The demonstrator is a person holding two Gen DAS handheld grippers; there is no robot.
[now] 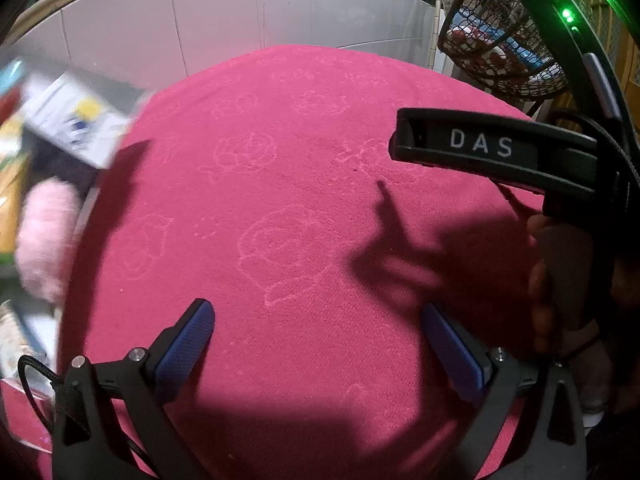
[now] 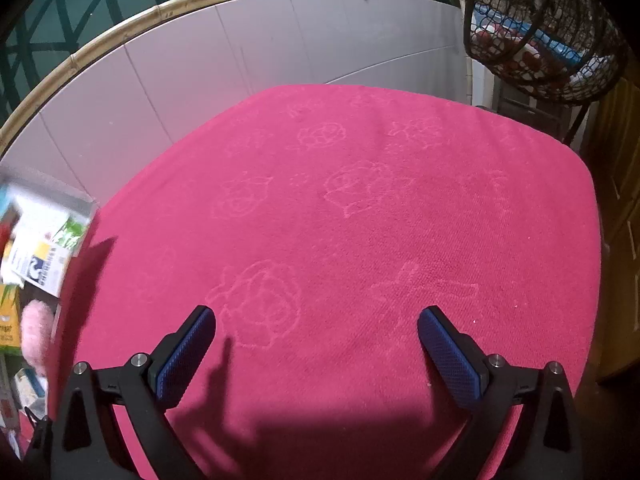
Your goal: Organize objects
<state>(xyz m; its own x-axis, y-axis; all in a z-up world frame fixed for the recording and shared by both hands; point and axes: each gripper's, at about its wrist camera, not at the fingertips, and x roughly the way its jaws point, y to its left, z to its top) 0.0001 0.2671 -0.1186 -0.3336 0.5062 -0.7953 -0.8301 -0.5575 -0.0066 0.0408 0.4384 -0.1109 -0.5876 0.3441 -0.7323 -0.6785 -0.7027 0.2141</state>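
**Inspector:** Report both grippers.

**Operator:** My left gripper (image 1: 320, 340) is spread wide with nothing between its blue pads (image 1: 184, 348). My right gripper (image 2: 316, 344) is likewise released, jaws apart and empty. Both hang over the pink towel (image 2: 360, 220), which bears faint embossed flower outlines.

**Inspector:** Is the right gripper visible from the left camera?

**Operator:** Yes, at three o'clock, a black bar lettered "DAS" (image 1: 492, 148), with my hand (image 1: 560, 280) on the grip below it.

**Inspector:** Where are the objects to be organized?

**Operator:** Off the towel's left edge, at nine o'clock in both views. I see a white printed box (image 2: 44, 256), a pink fluffy item (image 1: 48, 240) below it, and a yellow carton (image 2: 10, 320) beside that. The left view is blurred there; finer detail I cannot tell.

**Inspector:** Surroundings?

**Operator:** Grey panel wall (image 2: 240, 48) at twelve o'clock; wire basket (image 2: 540, 36) holding red, white and blue items at one o'clock.
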